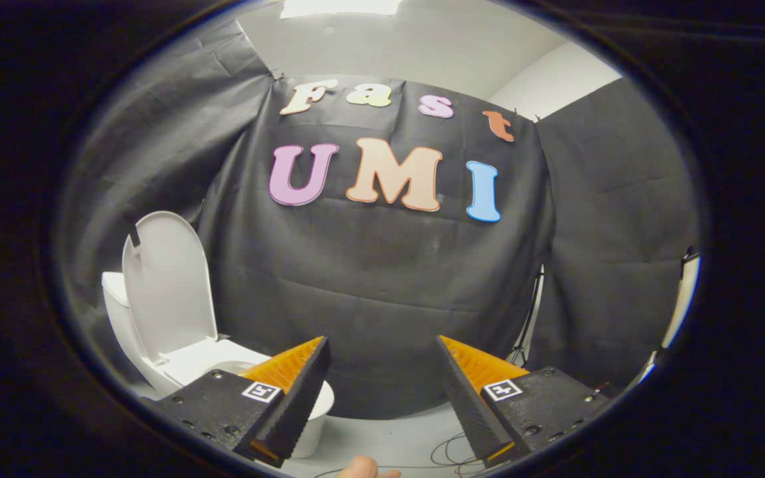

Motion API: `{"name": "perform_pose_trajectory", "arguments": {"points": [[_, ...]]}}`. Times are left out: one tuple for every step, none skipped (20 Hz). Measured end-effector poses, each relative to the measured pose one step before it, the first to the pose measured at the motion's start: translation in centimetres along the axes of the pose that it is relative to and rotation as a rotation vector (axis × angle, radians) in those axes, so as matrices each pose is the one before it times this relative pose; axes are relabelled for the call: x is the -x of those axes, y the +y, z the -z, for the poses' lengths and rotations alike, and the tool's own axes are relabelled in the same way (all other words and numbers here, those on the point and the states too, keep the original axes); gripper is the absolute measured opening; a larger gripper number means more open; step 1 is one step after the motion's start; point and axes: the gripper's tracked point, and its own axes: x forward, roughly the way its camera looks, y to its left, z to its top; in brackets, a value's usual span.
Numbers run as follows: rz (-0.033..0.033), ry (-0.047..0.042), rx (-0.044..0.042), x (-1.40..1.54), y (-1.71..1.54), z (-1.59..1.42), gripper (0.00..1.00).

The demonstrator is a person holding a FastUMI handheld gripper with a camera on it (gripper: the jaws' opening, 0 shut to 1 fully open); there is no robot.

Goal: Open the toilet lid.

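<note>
Against the booth's black cloth wall (pixel 382 279), the toilet (pixel 176 365) stands beyond the left finger, lid (pixel 169 289) upright; gripper (pixel 382 348) spread wide, holding nothing.

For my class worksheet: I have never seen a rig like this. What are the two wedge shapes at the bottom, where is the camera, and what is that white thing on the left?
The camera rides on a hand-held gripper and looks forward along it. The two wedges are its fingers; the jaws stand apart, holding nothing. A fingertip of the person carrying it peeks in below. The white thing beyond the left finger is a toilet; its lid already stands upright against the tank. Behind is the booth's black cloth wall, and thin cables lie on the pale floor between the fingers.
</note>
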Motion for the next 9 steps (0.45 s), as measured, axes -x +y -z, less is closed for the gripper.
{"name": "perform_pose_trajectory", "arguments": {"points": [[-0.00659,0.0013,-0.00762,0.024,-0.119,0.178,0.95],[-0.01151,-0.00195,-0.01416,-0.096,-0.205,0.09,0.95],[-0.00701,0.00065,-0.01886,-0.033,-0.371,0.037,0.95],[0.00115,-0.00065,-0.02066,-0.148,-0.827,0.151,0.95],[0.00326,-0.00843,-0.01962,-0.111,-0.758,-0.142,0.95],[-0.00519,-0.00824,-0.01113,-0.019,-0.604,-0.114,0.95],[-0.00331,-0.00488,0.00246,-0.068,-0.64,-0.127,0.95],[0.00047,-0.00077,0.01226,-0.192,-0.795,-0.041,0.95],[-0.00004,-0.00021,0.01392,-0.142,-1.009,-0.318,0.95]]}}
